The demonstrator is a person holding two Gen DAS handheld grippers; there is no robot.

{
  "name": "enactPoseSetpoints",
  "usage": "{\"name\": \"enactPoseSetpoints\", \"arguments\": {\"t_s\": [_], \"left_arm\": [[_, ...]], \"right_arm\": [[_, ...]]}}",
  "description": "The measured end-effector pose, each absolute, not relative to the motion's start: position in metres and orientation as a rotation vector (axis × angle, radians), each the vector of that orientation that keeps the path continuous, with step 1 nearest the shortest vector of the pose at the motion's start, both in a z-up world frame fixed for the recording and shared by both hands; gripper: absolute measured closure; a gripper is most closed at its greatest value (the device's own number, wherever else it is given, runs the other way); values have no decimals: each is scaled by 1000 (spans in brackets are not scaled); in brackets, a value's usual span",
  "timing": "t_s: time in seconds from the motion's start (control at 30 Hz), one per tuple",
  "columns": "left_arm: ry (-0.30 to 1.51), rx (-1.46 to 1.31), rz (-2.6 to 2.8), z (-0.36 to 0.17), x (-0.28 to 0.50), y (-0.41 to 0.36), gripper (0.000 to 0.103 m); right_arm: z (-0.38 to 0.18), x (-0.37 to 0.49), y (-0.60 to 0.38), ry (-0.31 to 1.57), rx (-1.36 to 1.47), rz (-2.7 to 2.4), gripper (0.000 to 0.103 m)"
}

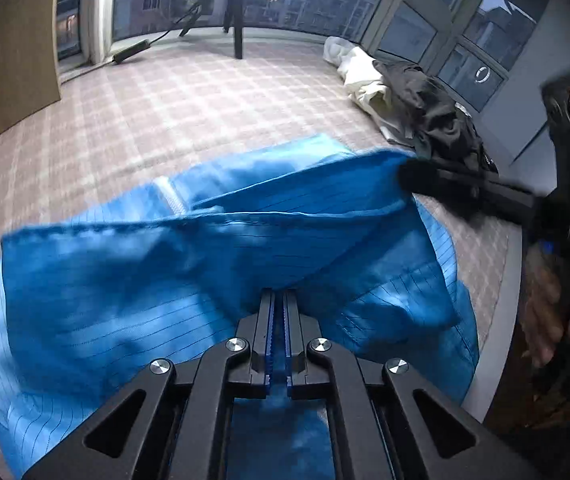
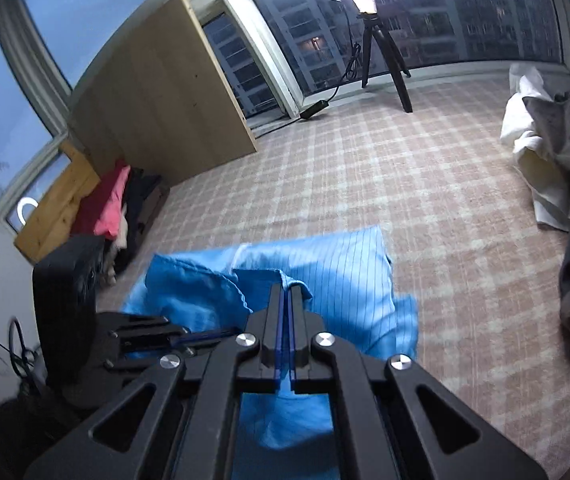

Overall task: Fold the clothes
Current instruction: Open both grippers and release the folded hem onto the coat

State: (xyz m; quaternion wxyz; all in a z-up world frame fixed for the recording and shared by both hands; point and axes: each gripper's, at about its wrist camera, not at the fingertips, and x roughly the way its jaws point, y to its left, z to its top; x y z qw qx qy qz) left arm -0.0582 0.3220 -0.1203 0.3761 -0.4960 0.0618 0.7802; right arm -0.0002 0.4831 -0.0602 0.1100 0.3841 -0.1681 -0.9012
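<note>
A blue pinstriped garment lies partly folded on the checked bed surface. My left gripper is shut on its near edge and holds the fabric lifted. My right gripper is shut on another edge of the same blue garment. In the left wrist view the right gripper pinches the garment's far right corner. In the right wrist view the left gripper shows at the lower left, clamped on the cloth.
A pile of white and dark grey clothes lies at the right, also in the right wrist view. A ring light tripod stands at the far window. A wooden board and red and dark clothes are at the left.
</note>
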Motion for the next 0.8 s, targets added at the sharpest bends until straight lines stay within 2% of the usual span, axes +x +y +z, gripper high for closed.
{"name": "enactPoseSetpoints", "arguments": {"t_s": [0.23,0.33,0.4,0.47,0.63,0.7,0.8], "left_arm": [[251,-1219,1973,-65,-48,290,101],[247,-1270,1967,-83,-59,288,98],[232,-1317,1980,-100,-66,286,101],[201,-1339,1984,-111,-67,281,100],[155,-1287,2010,-106,-55,268,100],[130,-1295,2017,-110,-56,264,100],[98,-1300,2030,-114,-56,265,100]], "right_arm": [[-77,4,472,-364,1194,-2637,101],[-88,-3,472,-336,1320,-2553,100],[-87,-2,477,-352,1388,-2500,100],[-64,4,486,-408,1354,-2474,100],[0,-26,474,-357,1205,-2412,100],[-5,-59,457,-341,1242,-2330,100],[-49,-113,435,-387,1476,-2137,100]]}}
